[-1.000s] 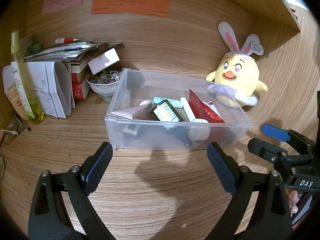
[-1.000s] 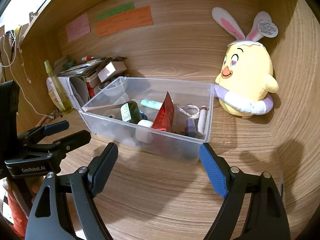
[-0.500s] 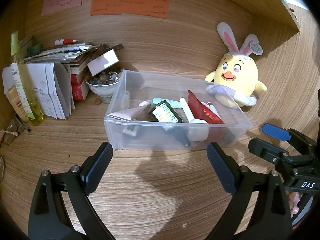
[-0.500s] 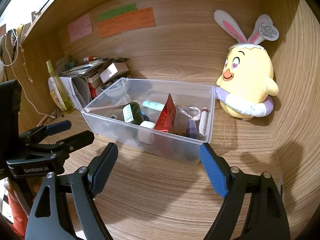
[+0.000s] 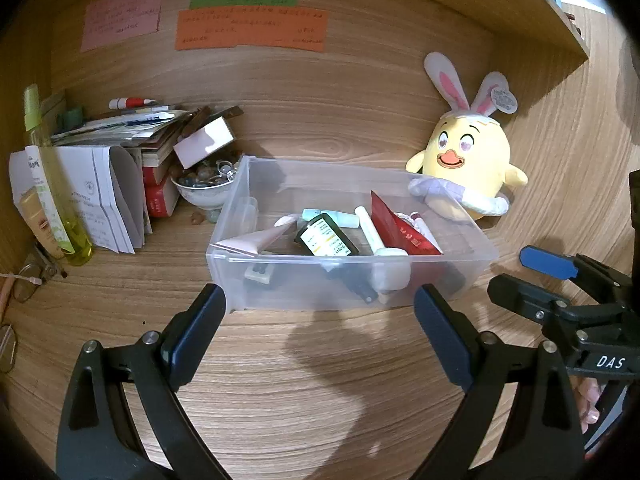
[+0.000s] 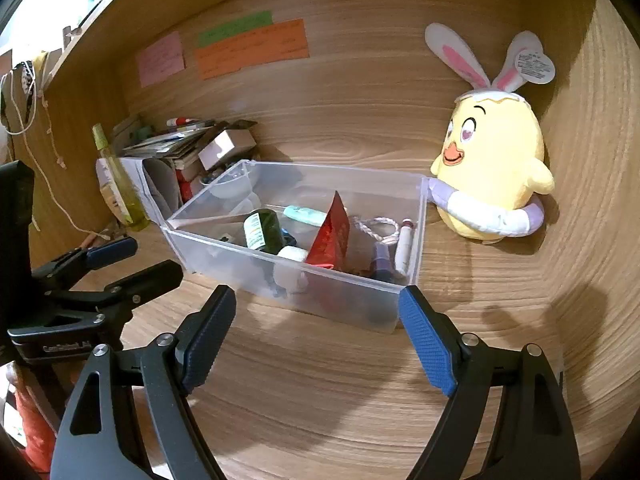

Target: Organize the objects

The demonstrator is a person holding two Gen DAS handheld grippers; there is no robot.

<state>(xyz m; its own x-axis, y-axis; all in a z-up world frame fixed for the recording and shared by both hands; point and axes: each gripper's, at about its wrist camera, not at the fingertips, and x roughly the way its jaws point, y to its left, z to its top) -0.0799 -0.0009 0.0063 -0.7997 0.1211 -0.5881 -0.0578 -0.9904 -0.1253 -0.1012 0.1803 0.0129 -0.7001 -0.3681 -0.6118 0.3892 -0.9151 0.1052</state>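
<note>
A clear plastic bin (image 5: 352, 286) (image 6: 224, 240) sits on the wooden desk. Inside lie a dark green bottle (image 5: 326, 238) (image 6: 262, 230), a red packet (image 5: 400, 232) (image 6: 332, 238), a white tube (image 5: 372, 232), a mint tube (image 6: 306, 214), a pink cone (image 5: 256, 242) and a white cord (image 6: 380, 228). My left gripper (image 5: 318, 324) stands open just in front of the bin's near wall, nothing between its fingers. My right gripper (image 6: 316, 328) is open too, before the bin's right front corner, empty. Each gripper shows in the other's view, the right gripper (image 5: 532, 280) at the right and the left gripper (image 6: 132, 262) at the left.
A yellow chick plush with rabbit ears (image 5: 470, 168) (image 6: 492, 172) leans against the bin's back right. At the left stand a white bowl of stones (image 5: 204, 184), stacked books and papers (image 5: 120, 160), and a yellow-green spray bottle (image 5: 52, 184). Sticky notes (image 5: 252, 28) hang on the back wall.
</note>
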